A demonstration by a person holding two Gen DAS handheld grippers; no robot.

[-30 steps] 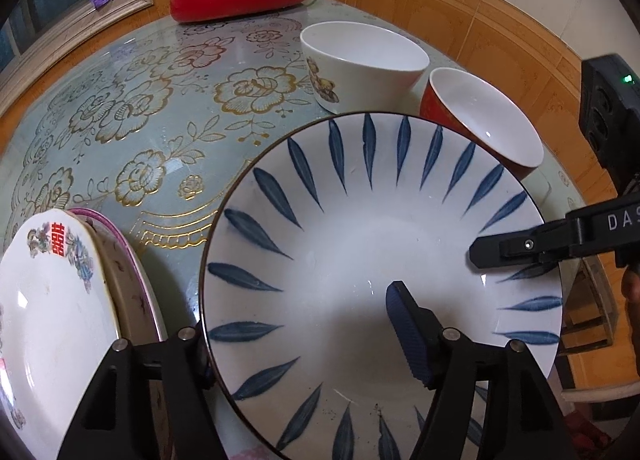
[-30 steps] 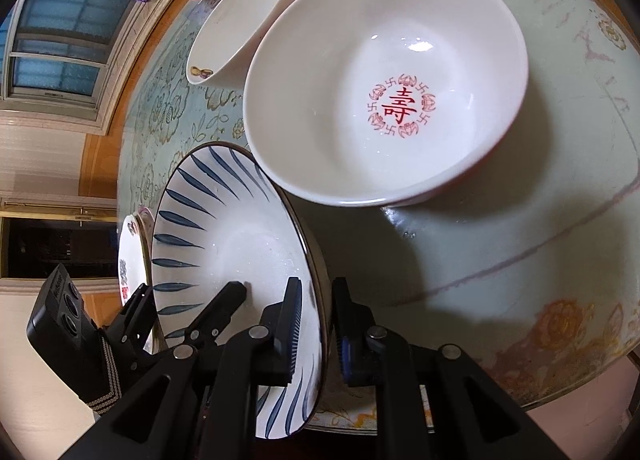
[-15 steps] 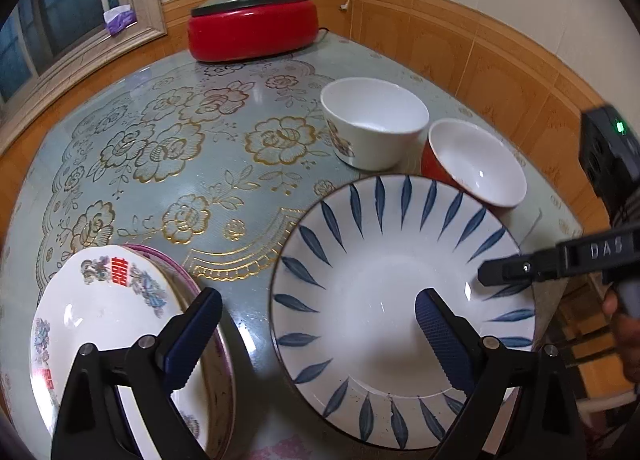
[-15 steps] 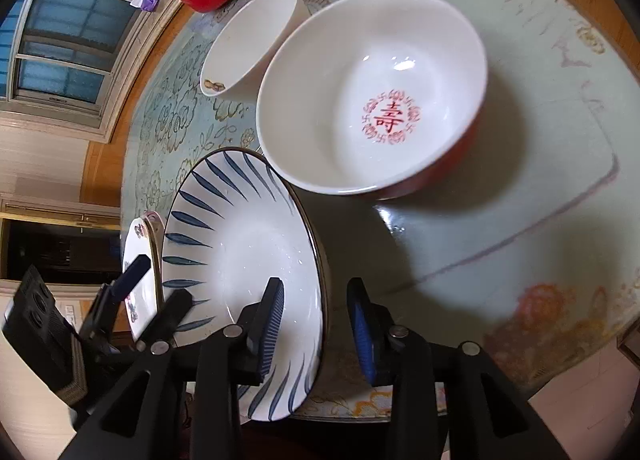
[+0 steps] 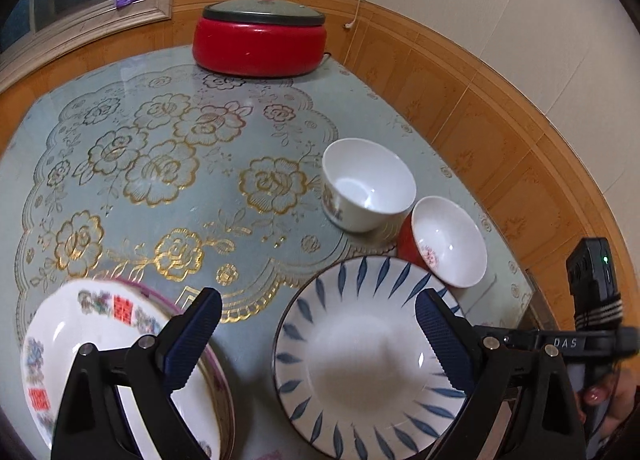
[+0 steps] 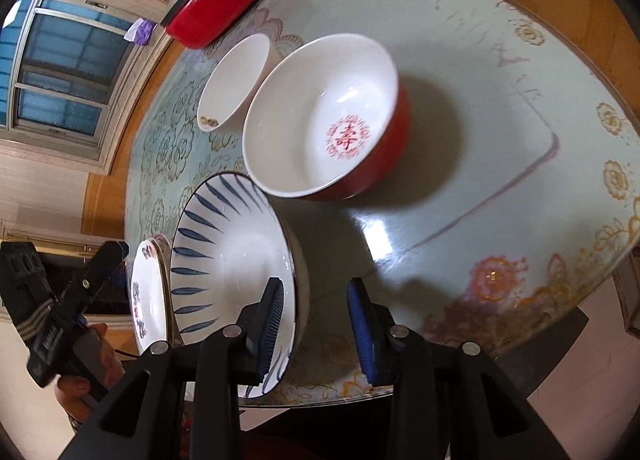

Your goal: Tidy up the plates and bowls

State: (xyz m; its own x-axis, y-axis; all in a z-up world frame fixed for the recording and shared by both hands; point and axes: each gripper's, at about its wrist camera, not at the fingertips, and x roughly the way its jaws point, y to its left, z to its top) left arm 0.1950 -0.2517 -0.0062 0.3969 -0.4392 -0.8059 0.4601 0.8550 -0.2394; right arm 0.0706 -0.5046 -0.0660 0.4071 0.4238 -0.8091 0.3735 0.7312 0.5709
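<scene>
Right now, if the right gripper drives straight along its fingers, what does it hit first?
Probably the blue-leaf plate: its near rim sits between the open fingers of the right gripper, untouched. Past that, bare glass tabletop. Depth is uncertain.

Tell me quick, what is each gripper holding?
Left gripper: open, holding nothing.
Right gripper: open, fingers astride the blue-leaf white ceramic plate's rim, not gripping.

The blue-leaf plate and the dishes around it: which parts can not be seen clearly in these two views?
- Blue-leaf plate: in the left wrist view its near rim is cut off by the frame edge and the left gripper.
- Plate stack: the lower plates are hidden under the top one, so their number is unclear.
- White bowl: in the right wrist view the red bowl covers its right side.
</scene>
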